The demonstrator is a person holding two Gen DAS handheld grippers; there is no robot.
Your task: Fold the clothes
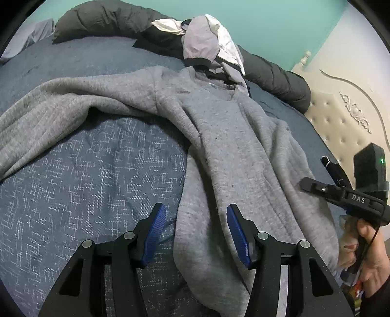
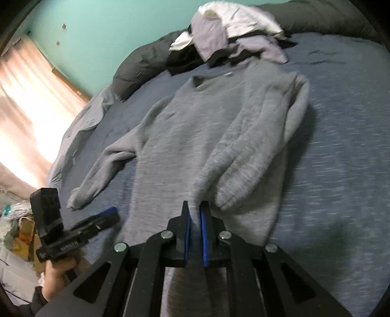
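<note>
Across the left wrist view, the grey knitted long-sleeved sweater (image 1: 219, 146) is seen spread on the blue cross-hatched bed cover (image 1: 85, 183), its neck toward the far pile of lilac and white unfolded clothes (image 1: 207, 41) and the dark grey quilt roll (image 1: 109, 19). One sleeve is stretched out toward the picture's left. The left tongs (image 1: 196, 229) are held spread above the sweater's near hem edge, with nothing between the blue ribbed pads (image 1: 157, 234); one pad is over bare cover, the other over the knit. At the picture's right edge the right tongs (image 1: 304, 184) are seen from the side, carried by a hand (image 1: 368, 256); from this view it cannot be told what they hold.

From the right wrist view, the right tongs (image 2: 195, 214) are seen pressed together on a thin pinch of the sweater (image 2: 195, 136), at the end of the sleeve folded over the body. The picture is smeared. The left tongs (image 2: 107, 215) appear beside the hem, near the other sleeve's cuff.

Several risks are judged from this. Only a small fold of knit is pinched, so it could be pulled free by a quick pull, and the sleeve would drop askew. If more than one layer has been caught, the body could be dragged along and the fold bunched. With the hem unheld by the spread left tongs, the whole sweater could be slid across the bed cover toward the clothes pile.
</note>
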